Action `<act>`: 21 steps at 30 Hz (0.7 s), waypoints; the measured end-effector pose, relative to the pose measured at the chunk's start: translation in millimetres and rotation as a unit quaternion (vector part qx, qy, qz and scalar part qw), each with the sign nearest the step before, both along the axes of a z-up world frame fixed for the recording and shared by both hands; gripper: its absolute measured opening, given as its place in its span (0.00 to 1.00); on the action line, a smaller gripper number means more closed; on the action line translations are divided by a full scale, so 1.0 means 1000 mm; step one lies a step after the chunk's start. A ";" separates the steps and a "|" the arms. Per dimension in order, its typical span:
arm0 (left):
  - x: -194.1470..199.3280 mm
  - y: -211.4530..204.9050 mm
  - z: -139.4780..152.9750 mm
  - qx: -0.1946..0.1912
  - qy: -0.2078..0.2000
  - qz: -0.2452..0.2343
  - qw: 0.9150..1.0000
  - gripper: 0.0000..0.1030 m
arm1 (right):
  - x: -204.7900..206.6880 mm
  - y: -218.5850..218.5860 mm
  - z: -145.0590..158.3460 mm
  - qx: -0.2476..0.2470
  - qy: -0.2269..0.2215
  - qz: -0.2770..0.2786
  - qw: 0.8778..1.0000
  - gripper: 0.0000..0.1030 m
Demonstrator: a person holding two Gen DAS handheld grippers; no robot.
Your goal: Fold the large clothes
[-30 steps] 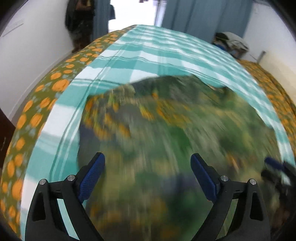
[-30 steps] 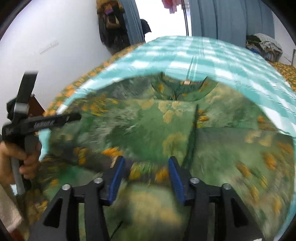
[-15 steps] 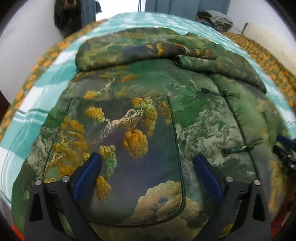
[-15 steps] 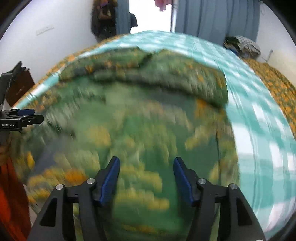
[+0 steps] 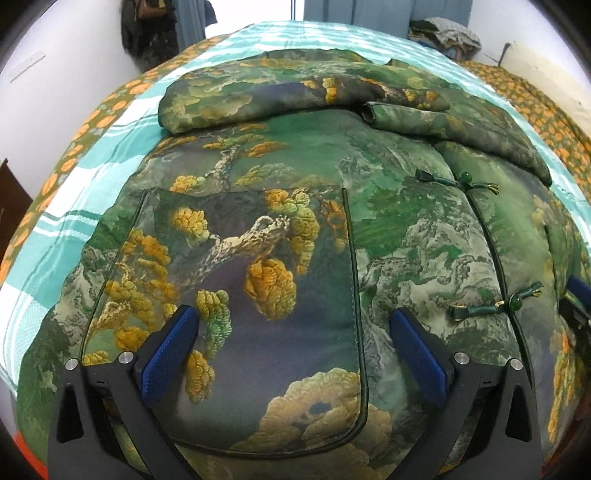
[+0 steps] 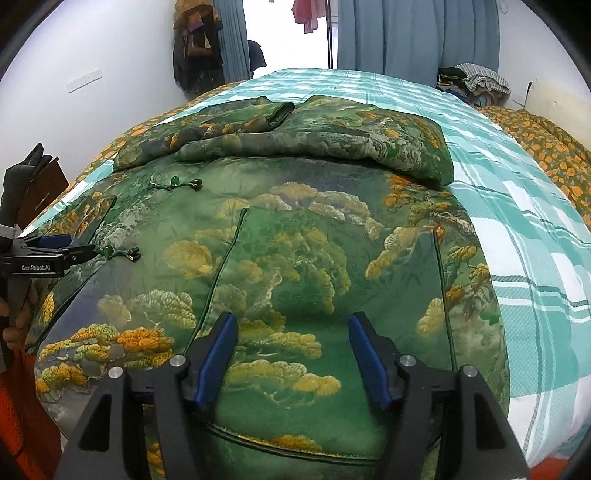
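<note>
A padded green jacket [image 5: 388, 206] printed with orange pines lies front up on the bed, knot buttons [image 5: 495, 306] down its middle. Its sleeves [image 5: 258, 99] are folded across the top. My left gripper [image 5: 293, 317] stands wide open over the left patch pocket [image 5: 258, 266] near the hem, gripping nothing. My right gripper [image 6: 291, 319] hovers over the right pocket of the jacket [image 6: 295, 229]. Its jaws are opening, and the cloth lies below them unpinched. The left gripper [image 6: 48, 251] shows at the right wrist view's left edge, with a hand [image 6: 14, 325] below it.
The bed has a teal plaid sheet [image 6: 517, 221] and an orange-flowered quilt [image 5: 546, 107] along its edges. A pile of clothes [image 6: 476, 81] lies at the far right. Blue curtains [image 6: 406, 33] and dark hanging bags [image 6: 195, 48] stand behind the bed.
Both grippers drew back from the jacket's upper part to the pockets near its hem, then held still. The right jaws stand wider than before.
</note>
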State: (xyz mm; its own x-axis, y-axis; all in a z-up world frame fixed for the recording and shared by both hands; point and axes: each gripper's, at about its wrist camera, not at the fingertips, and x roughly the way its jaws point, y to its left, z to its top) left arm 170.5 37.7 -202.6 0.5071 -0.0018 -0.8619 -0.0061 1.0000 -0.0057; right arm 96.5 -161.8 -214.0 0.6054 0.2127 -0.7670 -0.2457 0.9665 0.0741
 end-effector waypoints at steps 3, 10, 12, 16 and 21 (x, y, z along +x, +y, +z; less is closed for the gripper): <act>0.001 0.000 0.001 -0.001 0.002 -0.001 1.000 0.99 | 0.000 -0.001 0.000 0.000 0.004 -0.004 1.000 0.63; -0.015 0.003 0.003 -0.006 -0.021 -0.029 0.999 0.99 | 0.001 0.002 0.002 -0.005 0.008 -0.012 1.000 0.63; -0.021 0.007 0.012 -0.014 -0.015 -0.033 0.999 0.99 | 0.002 0.002 0.005 -0.008 0.014 -0.009 1.000 0.63; -0.038 0.028 0.043 -0.066 -0.021 -0.040 0.997 0.99 | 0.000 -0.021 0.037 0.034 0.012 -0.025 0.999 0.63; -0.046 0.107 0.072 -0.092 -0.041 -0.004 0.995 0.99 | -0.007 -0.089 0.068 0.071 0.019 -0.064 0.995 0.63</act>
State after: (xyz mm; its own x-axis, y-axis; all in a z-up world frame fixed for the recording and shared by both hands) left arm 124.4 144.9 -130.7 0.5745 -0.1597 -0.8028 0.0102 0.9821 -0.1880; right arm 89.4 -250.7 -145.9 0.6065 0.2430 -0.7571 -0.1150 0.9690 0.2189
